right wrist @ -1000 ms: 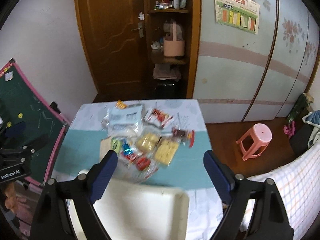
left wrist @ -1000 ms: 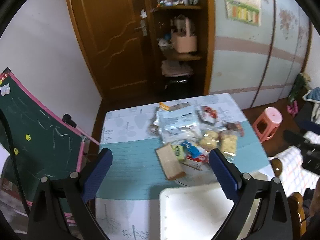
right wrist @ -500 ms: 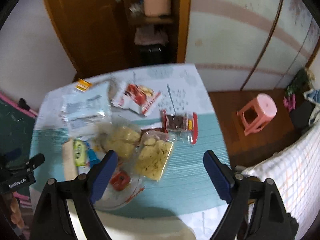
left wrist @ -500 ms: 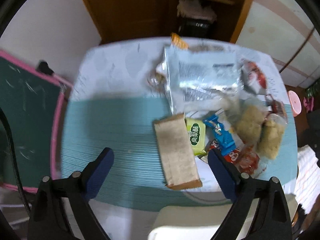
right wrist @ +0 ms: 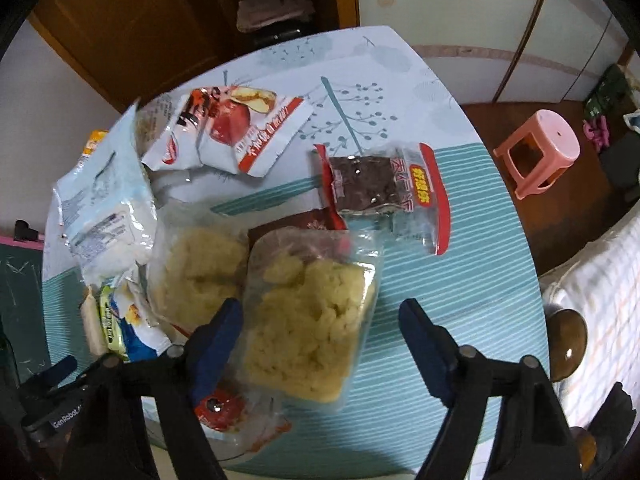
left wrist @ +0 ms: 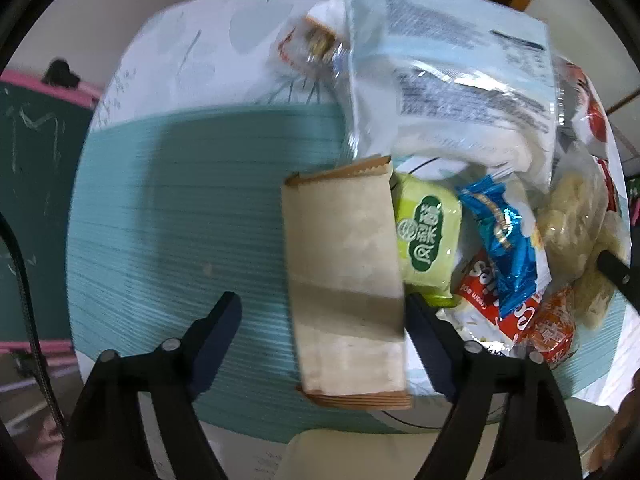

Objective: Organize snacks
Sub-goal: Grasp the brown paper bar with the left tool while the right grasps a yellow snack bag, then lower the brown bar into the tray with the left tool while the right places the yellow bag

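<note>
Both grippers wide open over the snack pile on my tabletop [left wrist: 168,208].

My left gripper [left wrist: 322,312] straddles the tan packet [left wrist: 344,264]; my right gripper [right wrist: 320,320] has the yellow puff bag [right wrist: 312,320] between its fingers, ungripped.

Paper packet [left wrist: 344,280] left of snack pile [left wrist: 480,216], on table [left wrist: 180,200].

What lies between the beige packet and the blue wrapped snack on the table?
In the left wrist view, a green packet lies between the beige packet and the blue wrapped snack, partly tucked under the beige one's edge.
</note>
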{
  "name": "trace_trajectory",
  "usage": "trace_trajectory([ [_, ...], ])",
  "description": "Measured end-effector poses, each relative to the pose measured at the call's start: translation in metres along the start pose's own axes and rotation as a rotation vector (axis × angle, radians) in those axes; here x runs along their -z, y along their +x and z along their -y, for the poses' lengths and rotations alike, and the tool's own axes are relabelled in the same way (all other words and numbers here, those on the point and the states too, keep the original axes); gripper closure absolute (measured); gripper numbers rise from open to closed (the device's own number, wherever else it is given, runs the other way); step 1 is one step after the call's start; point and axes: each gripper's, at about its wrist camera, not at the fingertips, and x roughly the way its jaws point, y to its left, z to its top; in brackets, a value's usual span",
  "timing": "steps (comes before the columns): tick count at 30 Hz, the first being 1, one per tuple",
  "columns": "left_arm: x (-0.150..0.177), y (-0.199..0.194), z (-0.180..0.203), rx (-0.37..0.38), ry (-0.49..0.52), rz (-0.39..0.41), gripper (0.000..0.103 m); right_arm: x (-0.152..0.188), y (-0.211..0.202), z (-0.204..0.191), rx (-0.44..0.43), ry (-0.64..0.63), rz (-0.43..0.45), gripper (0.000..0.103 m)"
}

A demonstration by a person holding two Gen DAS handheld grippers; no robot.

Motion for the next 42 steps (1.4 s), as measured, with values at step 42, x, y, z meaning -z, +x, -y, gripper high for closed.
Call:
trace_trajectory([
  [42, 0.229, -0.283, -0.018, 0.267, 0.228, 0.706, 0.05, 0.194, -0.276, -0.018, -0.183, -0.356, 0.572, 0.045],
])
